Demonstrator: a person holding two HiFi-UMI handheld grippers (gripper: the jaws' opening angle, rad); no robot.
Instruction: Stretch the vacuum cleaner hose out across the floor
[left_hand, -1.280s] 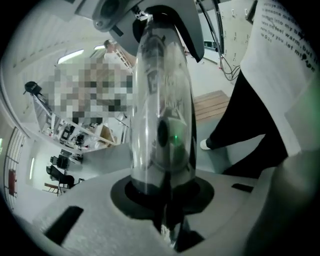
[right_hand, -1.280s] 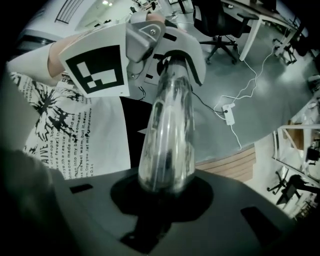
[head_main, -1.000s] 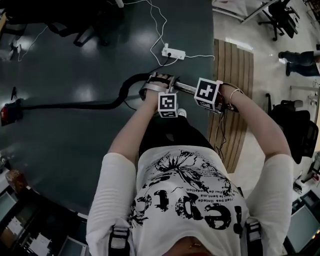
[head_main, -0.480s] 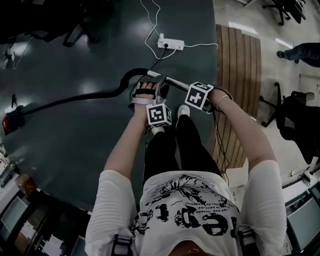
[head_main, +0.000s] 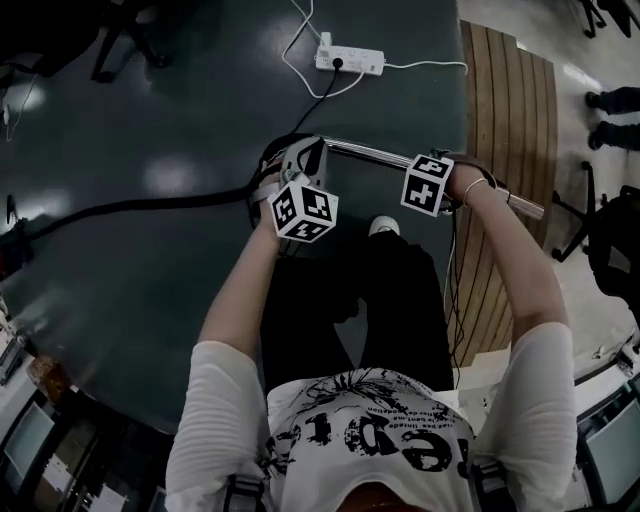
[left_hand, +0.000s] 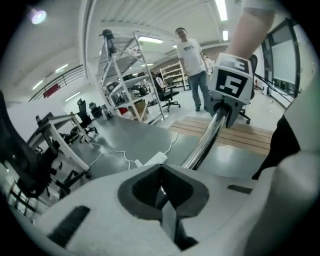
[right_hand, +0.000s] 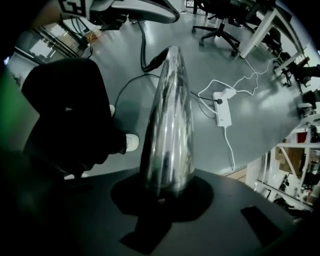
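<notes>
A chrome wand tube (head_main: 365, 152) runs level above the dark floor between my two hands. From its left end the black vacuum hose (head_main: 150, 205) trails left across the floor. My right gripper (head_main: 455, 178) points down and is shut on the tube (right_hand: 167, 125), which rises out of the hollow of its jaws (right_hand: 167, 192). My left gripper (head_main: 288, 162) sits at the hose end of the tube. Its jaws have just been closing and now meet (left_hand: 162, 195) with nothing showing between them. The tube (left_hand: 202, 145) passes beyond them.
A white power strip (head_main: 350, 60) with cables lies on the floor ahead. A strip of wooden planks (head_main: 510, 130) runs along the right. My white shoe (head_main: 382, 227) is under the tube. A person (left_hand: 192, 60) stands farther off, near office chairs and shelving.
Both hands have sunk toward the floor with the tube. The left gripper has rolled, so its marker cube faces differently. The hose now lies straighter to the left.
</notes>
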